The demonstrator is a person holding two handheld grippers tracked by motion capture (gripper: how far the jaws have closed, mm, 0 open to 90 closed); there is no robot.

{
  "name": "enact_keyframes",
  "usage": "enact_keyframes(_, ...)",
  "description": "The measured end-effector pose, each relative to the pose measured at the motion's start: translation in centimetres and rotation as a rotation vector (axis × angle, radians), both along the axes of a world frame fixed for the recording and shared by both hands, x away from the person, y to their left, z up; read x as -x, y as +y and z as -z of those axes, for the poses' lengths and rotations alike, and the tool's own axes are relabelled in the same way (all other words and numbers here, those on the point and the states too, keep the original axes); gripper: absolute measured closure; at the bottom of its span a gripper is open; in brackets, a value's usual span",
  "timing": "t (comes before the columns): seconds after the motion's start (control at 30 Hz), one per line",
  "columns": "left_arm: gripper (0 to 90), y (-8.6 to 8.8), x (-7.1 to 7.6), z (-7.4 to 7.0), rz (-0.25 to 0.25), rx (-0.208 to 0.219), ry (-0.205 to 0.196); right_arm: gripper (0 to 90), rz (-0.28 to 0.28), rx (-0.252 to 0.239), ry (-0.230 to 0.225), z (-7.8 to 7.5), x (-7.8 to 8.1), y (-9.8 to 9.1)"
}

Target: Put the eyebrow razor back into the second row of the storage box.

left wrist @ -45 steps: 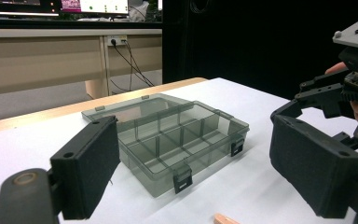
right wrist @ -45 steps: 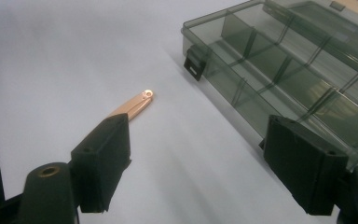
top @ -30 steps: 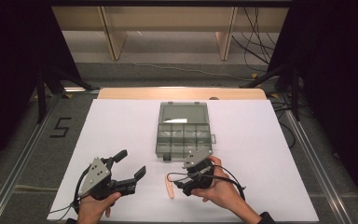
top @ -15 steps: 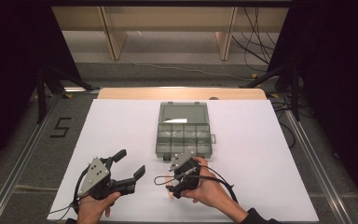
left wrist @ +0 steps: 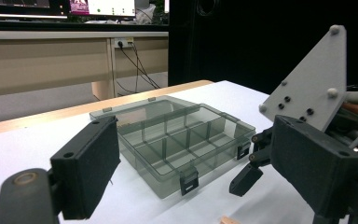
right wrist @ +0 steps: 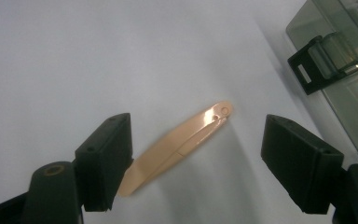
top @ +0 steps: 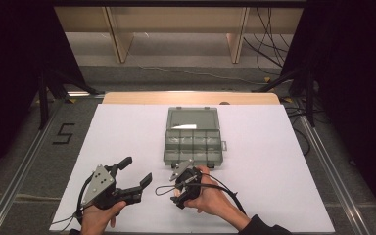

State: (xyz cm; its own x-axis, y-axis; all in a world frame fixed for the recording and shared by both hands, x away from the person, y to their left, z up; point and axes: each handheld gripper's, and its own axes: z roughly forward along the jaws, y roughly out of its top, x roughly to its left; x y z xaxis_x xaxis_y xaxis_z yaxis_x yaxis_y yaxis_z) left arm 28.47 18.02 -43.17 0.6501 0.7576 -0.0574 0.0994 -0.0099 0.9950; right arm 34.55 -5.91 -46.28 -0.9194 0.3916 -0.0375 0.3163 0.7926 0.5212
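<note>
A flat peach plastic piece lies on the white table, seen in the right gripper view. My right gripper hangs over it, open, one jaw on each side of the piece and neither touching it. Those jaws have just been closing slightly. In the high view the right gripper points down at the table just in front of the box. An open grey compartment box lies at mid table, lid flat behind it. My left gripper rests at the front left, open and holding nothing.
The left gripper view looks past its own jaws at the box and the right gripper's grey plate. A black latch on the box's front edge is close to the right jaw. The white table sheet extends to the right.
My right hand has moved left and down from the box's front edge until it is over the peach piece. The left gripper has stayed in place.
</note>
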Motion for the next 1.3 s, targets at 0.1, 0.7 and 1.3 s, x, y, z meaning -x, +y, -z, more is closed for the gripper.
enact_keyframes(0.1, 15.6, 0.0, 0.2, -0.1, -0.01, -0.005, 0.017, 26.4, 0.0, 0.008, 0.001, 0.2, -0.1, 0.2)
enact_keyframes(0.7, 15.6, 0.0, 0.0, 0.0, 0.007, -0.003, -0.005, 35.9, -0.015, 0.072, 0.068, 0.9, -0.1, 0.9)
enact_keyframes(1.3, 15.6, 0.0, 0.2, 0.0, -0.002, -0.005, 0.011, 44.4, -0.054, 0.094, 0.077, 0.8, -0.6, 0.8)
